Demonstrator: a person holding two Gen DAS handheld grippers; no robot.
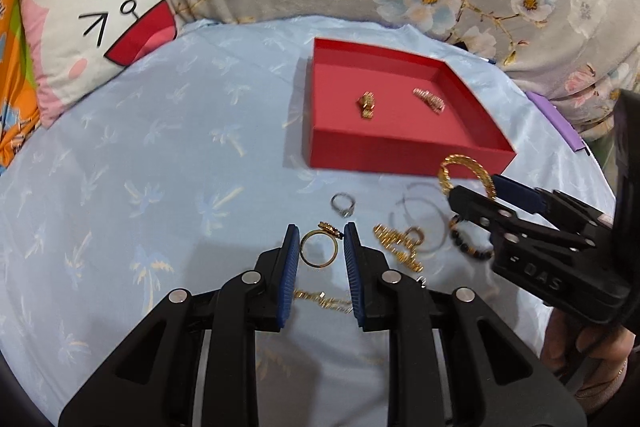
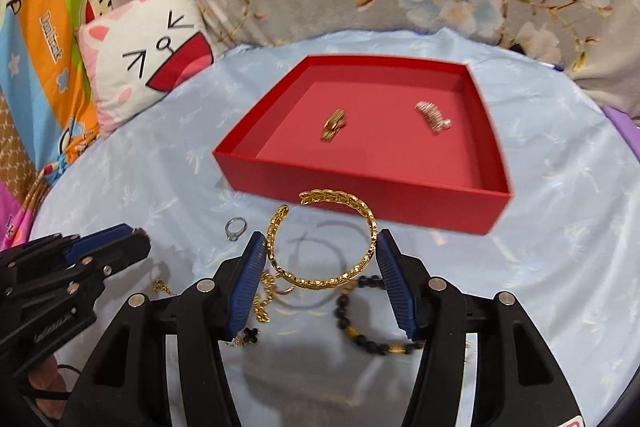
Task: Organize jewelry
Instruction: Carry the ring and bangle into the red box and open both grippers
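A red tray (image 1: 404, 151) (image 2: 360, 183) on the blue cloth holds a gold clip (image 1: 367, 104) (image 2: 334, 124) and a rose-gold clip (image 1: 430, 99) (image 2: 433, 117). My right gripper (image 2: 322, 253) (image 1: 474, 193) is shut on a gold leaf bangle (image 2: 320, 281) (image 1: 454, 163), lifted just in front of the tray's near wall. My left gripper (image 1: 321, 241) is open, its pads on either side of a gold ring (image 1: 319, 249) that lies on the cloth. It shows at the left of the right wrist view (image 2: 132, 241).
A silver ring (image 1: 343, 205) (image 2: 235, 228), a gold hair claw (image 1: 400, 245), thin silver hoops (image 1: 420, 223), a dark bead bracelet (image 2: 372, 327) and a gold chain (image 1: 320, 301) lie on the cloth. A cartoon pillow (image 1: 96, 39) sits at the back left.
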